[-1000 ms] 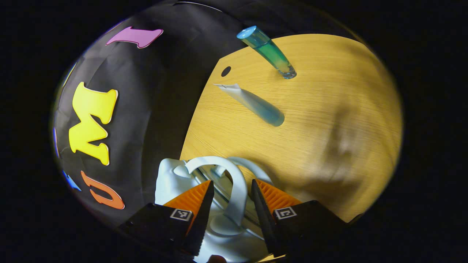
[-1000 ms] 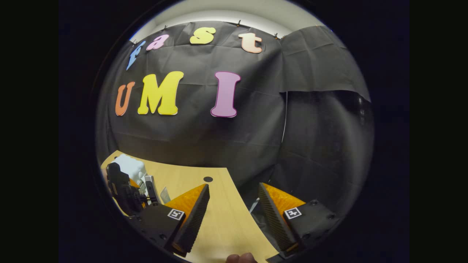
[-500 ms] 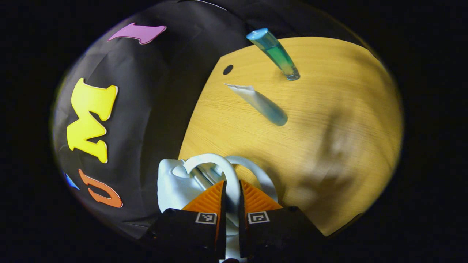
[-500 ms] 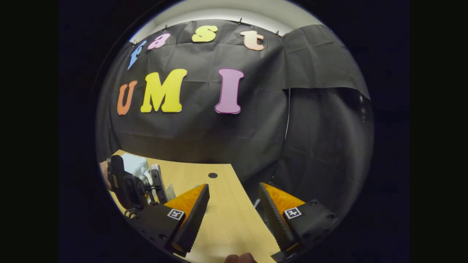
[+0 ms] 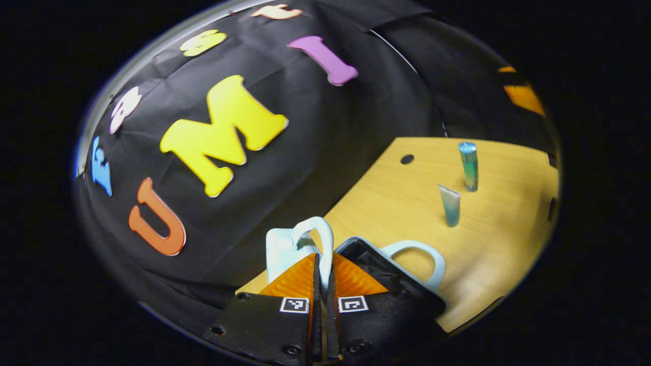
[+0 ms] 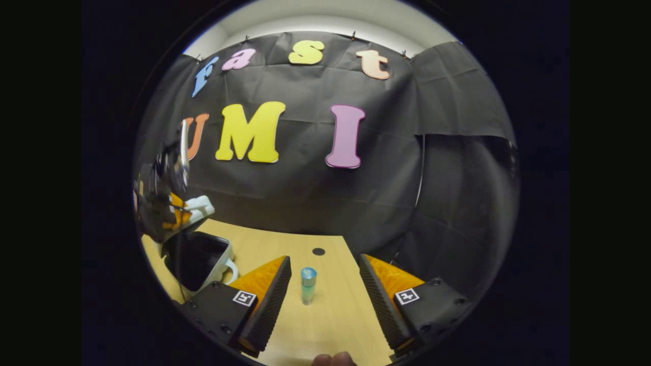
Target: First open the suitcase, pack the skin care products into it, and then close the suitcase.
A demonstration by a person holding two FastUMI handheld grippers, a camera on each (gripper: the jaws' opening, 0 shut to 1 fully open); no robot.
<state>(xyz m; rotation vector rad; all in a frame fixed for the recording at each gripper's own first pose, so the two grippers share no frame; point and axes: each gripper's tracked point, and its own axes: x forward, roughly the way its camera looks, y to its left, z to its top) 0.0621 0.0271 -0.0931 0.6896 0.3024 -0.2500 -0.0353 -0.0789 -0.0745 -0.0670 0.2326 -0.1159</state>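
Observation:
My left gripper [image 5: 323,269] is shut on the pale handle [image 5: 321,235] of the suitcase lid and holds the lid raised. Below it the suitcase base [image 5: 377,265] lies open, with dark lining and its own handle [image 5: 424,252]. Farther right on the table a green-blue bottle [image 5: 468,165] stands upright, and beside it a pale blue tube [image 5: 450,205]. In the right gripper view the open suitcase [image 6: 197,256] sits at the left with the other gripper [image 6: 170,208] holding its lid up. My right gripper [image 6: 325,290] is open above the table, and the bottle [image 6: 307,284] stands beyond its fingertips.
The wooden table [image 5: 508,244] has a small dark hole [image 5: 407,159] near its far edge, also seen in the right gripper view as the hole [image 6: 318,251]. The booth's black cloth wall runs close behind the table [image 6: 330,325].
My left gripper closed on the lid handle and rose with it, swinging the suitcase open. The right gripper stayed open and shifted so the bottle came into its view.

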